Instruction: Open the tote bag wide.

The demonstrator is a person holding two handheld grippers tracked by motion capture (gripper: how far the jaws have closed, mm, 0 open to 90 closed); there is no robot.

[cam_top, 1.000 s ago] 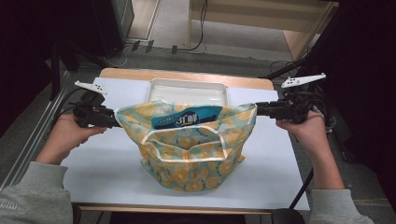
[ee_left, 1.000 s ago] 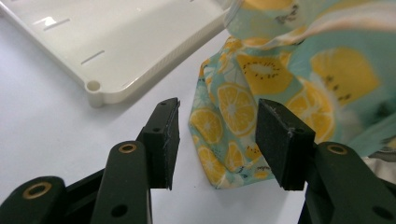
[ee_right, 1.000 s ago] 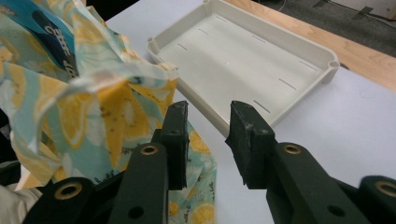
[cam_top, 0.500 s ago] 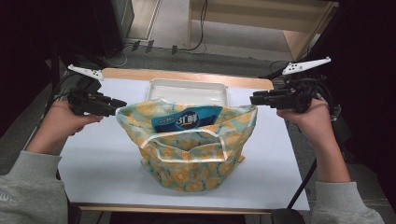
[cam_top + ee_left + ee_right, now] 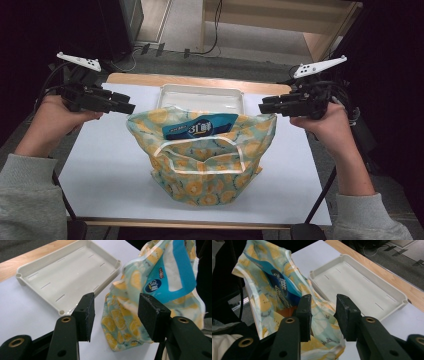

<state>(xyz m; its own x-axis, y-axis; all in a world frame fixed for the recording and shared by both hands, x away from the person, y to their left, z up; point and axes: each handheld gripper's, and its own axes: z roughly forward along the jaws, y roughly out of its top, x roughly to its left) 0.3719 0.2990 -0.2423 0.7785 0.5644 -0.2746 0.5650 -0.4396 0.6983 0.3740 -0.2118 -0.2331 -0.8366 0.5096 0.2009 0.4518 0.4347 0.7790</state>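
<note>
A cloth bag [image 5: 210, 170] printed with yellow lemons stands open on the white table [image 5: 110, 165]. A blue snack packet [image 5: 200, 129] pokes out of its mouth. My left gripper [image 5: 129, 107] hovers just off the bag's left top corner, and my right gripper [image 5: 263, 106] hovers off the right top corner. Both sets of jaws have just been opening, with nothing between them. In the left gripper view the gripper [image 5: 116, 312] is open, with the bag [image 5: 120, 320] beyond it. In the right gripper view the gripper [image 5: 322, 312] is open above the bag [image 5: 269, 300].
A shallow white tray [image 5: 200, 97] lies behind the bag near the table's wooden far edge. Bare table surface lies to the left and right of the bag. Cables trail from both grippers off the table's sides.
Both hands have lifted and drawn slightly outward from the bag's top corners. The bag now stands by itself, its rim sagging a little.
</note>
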